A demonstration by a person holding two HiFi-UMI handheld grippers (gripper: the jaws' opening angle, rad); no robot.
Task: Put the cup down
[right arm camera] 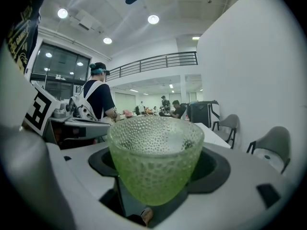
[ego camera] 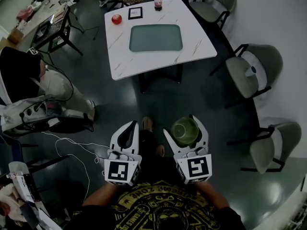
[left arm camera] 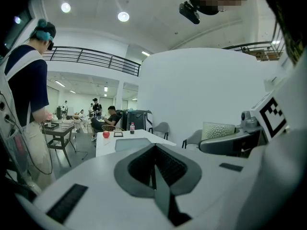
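Right gripper (ego camera: 184, 128): you are pinching the cup between its jaws, close in front of your body.
Table (ego camera: 192, 37): white marbled top, standing ahead of you across the dark floor.
Chair (ego camera: 244, 73): grey seat, standing near the table's right side, apart from it.
Tray (ego camera: 156, 37): grey-green, lying flat at the middle of the table.
Left gripper (ego camera: 129, 131): you are holding it just beside the right one, jaws pressed together with nothing between them.
Cup (ego camera: 184, 130): green dimpled glass, sitting upright in the right jaws, hanging over the floor, well apart from the table.
Bottle (ego camera: 158, 2): standing upright at the table's far edge.
Apple (ego camera: 116, 18): red, resting near the far left corner.
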